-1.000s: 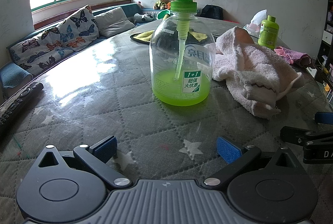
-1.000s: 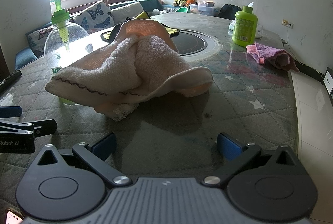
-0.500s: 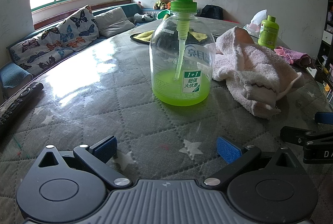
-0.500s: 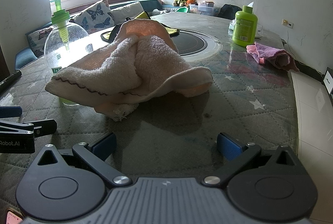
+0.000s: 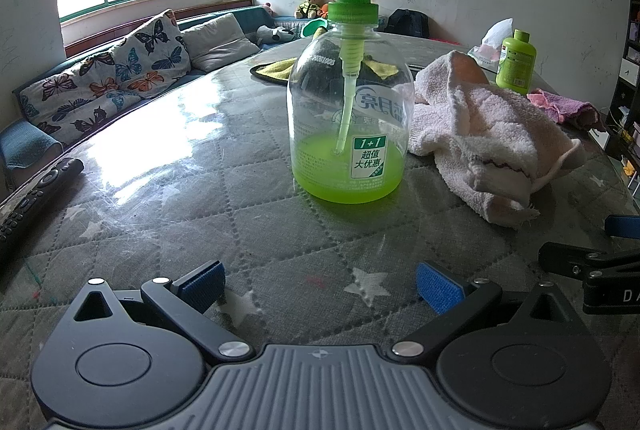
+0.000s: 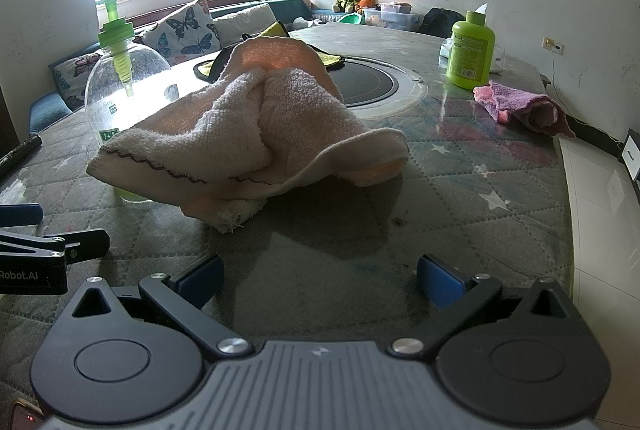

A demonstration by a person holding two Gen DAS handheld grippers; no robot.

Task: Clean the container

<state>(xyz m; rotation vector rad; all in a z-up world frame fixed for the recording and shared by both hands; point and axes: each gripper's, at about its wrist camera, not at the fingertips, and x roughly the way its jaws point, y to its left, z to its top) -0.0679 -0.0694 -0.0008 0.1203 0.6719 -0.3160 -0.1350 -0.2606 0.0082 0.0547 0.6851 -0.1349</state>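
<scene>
Blue-padded jaws of the left gripper [image 5: 320,288] stand spread wide with nothing between them, low over the quilted, glass-topped table [image 5: 168,166]. At twelve o'clock from them, well apart, a clear pump bottle [image 5: 348,118] stands upright with green liquid in its lower part and a green pump head on top. Touching its side at two o'clock lies a crumpled pale towel [image 5: 484,134].

Over at the right gripper [image 6: 320,280] the jaws are likewise spread and empty. From it the towel [image 6: 256,134] heaps at twelve o'clock and hides the lower part of the bottle [image 6: 124,86], which shows at ten o'clock.

Farther out, at one o'clock in the right wrist view, a small green bottle [image 6: 471,50] stands upright, with a purple cloth [image 6: 524,108] bunched just beside it. A dark round inset [image 6: 368,86] sits behind the towel. At nine o'clock in the left wrist view a black remote [image 5: 36,194] lies at the table's edge.
</scene>
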